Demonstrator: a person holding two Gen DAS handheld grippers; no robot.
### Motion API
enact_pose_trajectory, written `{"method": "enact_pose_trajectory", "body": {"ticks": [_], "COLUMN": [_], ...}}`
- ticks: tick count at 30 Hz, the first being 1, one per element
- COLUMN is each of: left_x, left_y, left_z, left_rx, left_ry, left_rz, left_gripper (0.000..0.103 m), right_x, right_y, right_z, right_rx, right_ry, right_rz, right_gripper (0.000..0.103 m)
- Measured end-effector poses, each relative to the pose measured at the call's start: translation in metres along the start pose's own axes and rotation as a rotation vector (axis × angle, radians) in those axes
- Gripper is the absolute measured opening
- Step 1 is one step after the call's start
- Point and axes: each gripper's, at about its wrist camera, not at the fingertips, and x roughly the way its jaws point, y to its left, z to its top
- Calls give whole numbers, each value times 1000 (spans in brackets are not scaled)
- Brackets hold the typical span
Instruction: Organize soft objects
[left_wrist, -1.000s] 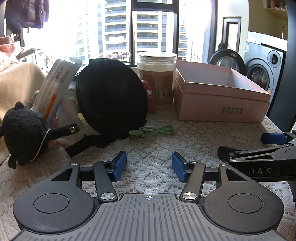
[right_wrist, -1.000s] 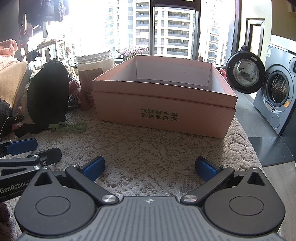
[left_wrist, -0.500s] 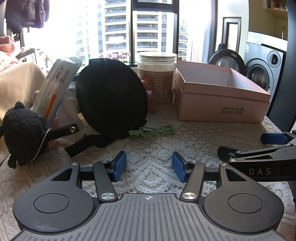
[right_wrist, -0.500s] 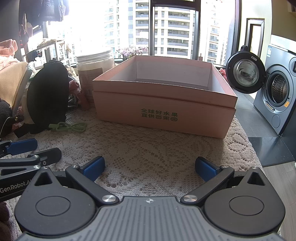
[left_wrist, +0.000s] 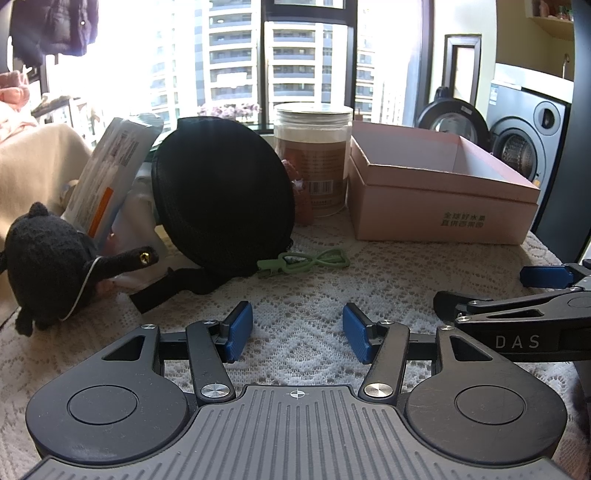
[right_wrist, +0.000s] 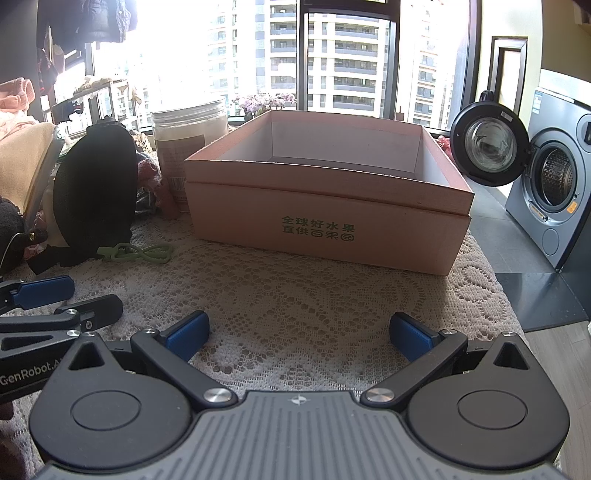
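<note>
1. The left gripper (left_wrist: 297, 334) hovered low over the lace cloth (left_wrist: 388, 280), its blue pads (left_wrist: 239, 331) parted with nothing between them.
2. The right gripper (right_wrist: 298, 334) hung just beside it on the right, spread wider and also empty, facing the pink box (right_wrist: 328, 225).
3. The box stood open on the cloth, showing only bare inner walls.
4. A black plush (left_wrist: 48, 258) sat at the far left of the cloth, well apart from the box.
5. A round black pouch (left_wrist: 221, 192) leaned between the plush and a lidded jar (left_wrist: 314, 162), its green strap (left_wrist: 306, 260) lying on the cloth in front.
6. A small pink soft thing (left_wrist: 299, 188) was wedged between pouch and jar, mostly hidden.
7. A white packet (left_wrist: 107, 177) leaned behind the plush.
8. A washer (right_wrist: 554, 192) stood to the right with its door open.
</note>
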Motion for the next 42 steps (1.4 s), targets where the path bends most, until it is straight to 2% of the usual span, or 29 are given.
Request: {"method": "enact_pose_trajectory", "body": {"ticks": [4, 9, 11, 13, 17, 20, 23, 25, 28, 33, 38, 42], "left_x": [-3, -15, -25, -37, -56, -53, -39, -35, -32, -23, -16, -16], "left_y": [11, 33, 49, 71, 125, 161, 187, 194, 193, 196, 207, 209], "left_z": [0, 9, 14, 23, 37, 43, 41, 36, 35, 36, 30, 27], "left_rx": [-23, 10, 21, 20, -45, -130, -223, -262, -248, -250, -310, -324], "left_ry": [-4, 19, -10, -58, -171, -158, -82, -90, -99, -68, -44, -54], "left_rz": [-77, -155, -131, -76, 83, 160, 103, 50, 47, 47, -3, -12], "left_gripper": [58, 58, 58, 58, 58, 56, 56, 58, 59, 65, 77, 78], "right_x": [-1, 1, 0, -1, 1, 4, 6, 4, -4, -8, 9, 28], "right_y": [-1, -2, -3, -3, -2, 0, 6, 12, 22, 50, 85, 103], "right_z": [2, 13, 14, 15, 20, 24, 28, 31, 37, 49, 59, 67], "right_rx": [-6, -19, -21, -21, -22, -36, -58, -78, -91, -128, -166, -140], "right_ry": [15, 119, 136, 150, 183, 192, 190, 172, 120, 61, 38, 53], "right_rz": [15, 23, 25, 24, 20, 29, 26, 30, 63, 181, 184, 202], "right_gripper": [103, 103, 103, 103, 103, 103, 103, 99, 99, 99, 99, 95]}}
